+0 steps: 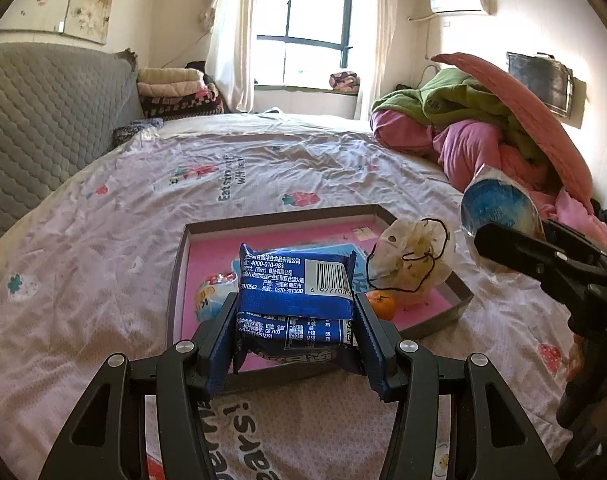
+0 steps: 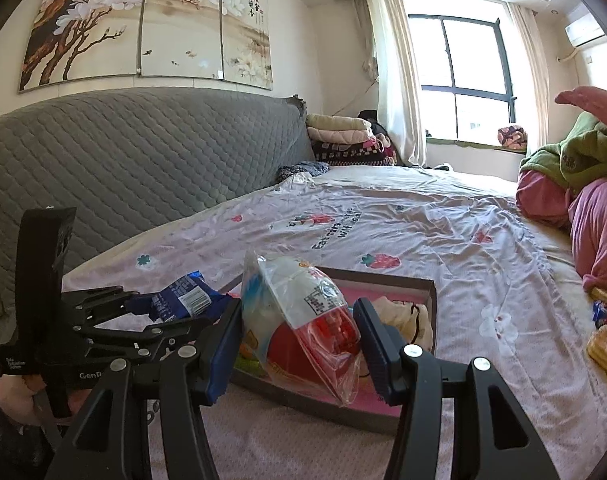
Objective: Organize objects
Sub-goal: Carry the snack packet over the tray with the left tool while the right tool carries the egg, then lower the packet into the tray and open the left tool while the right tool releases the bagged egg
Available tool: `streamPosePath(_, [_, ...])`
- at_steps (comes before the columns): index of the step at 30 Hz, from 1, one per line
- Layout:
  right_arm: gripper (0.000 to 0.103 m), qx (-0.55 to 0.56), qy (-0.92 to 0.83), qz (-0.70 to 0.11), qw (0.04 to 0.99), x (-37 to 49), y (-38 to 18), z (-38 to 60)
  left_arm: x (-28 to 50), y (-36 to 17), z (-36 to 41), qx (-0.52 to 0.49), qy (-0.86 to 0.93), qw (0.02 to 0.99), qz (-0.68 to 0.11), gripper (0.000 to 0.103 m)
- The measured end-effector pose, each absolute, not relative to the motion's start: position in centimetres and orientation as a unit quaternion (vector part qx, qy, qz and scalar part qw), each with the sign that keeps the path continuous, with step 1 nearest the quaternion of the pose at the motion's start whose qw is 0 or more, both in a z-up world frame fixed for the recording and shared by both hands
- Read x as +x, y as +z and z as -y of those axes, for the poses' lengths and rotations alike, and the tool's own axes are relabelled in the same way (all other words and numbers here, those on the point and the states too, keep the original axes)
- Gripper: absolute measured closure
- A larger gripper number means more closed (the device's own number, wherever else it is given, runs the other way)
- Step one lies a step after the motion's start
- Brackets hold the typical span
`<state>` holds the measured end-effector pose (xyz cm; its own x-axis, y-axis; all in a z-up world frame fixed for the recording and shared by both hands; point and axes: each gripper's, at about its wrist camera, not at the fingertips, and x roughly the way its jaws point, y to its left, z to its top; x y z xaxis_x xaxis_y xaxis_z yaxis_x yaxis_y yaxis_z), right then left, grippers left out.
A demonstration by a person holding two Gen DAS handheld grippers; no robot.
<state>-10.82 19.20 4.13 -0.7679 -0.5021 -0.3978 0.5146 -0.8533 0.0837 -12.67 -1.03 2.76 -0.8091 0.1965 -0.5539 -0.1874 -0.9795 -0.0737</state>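
My left gripper (image 1: 293, 316) is shut on a blue snack packet (image 1: 291, 296) and holds it above the near part of a shallow box with a pink bottom (image 1: 211, 248). In the box lie a small candy packet (image 1: 211, 292), an orange (image 1: 381, 304) and a white drawstring pouch (image 1: 415, 264). My right gripper (image 2: 297, 340) is shut on a clear plastic snack bag with red and white contents (image 2: 303, 320), held above the box (image 2: 427, 292). The right gripper also shows at the right of the left wrist view (image 1: 515, 248), and the left gripper at the left of the right wrist view (image 2: 143, 312).
The box lies on a bed with a pale strawberry-print sheet (image 1: 263, 168). A grey quilted headboard (image 1: 43, 120) runs along the left. A heap of pink and green bedding (image 1: 483, 128) sits at the right. Several loose snacks (image 2: 603, 340) lie on the sheet at the right.
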Motion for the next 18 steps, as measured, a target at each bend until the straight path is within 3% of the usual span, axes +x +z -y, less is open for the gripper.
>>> streamPosePath(18, [0.047,0.258,-0.939,-0.043,0.226,-15.8,0.8,-18.5,-17.5,-0.1,3.4,-0.342,0.936,0.076,0.028,0.047])
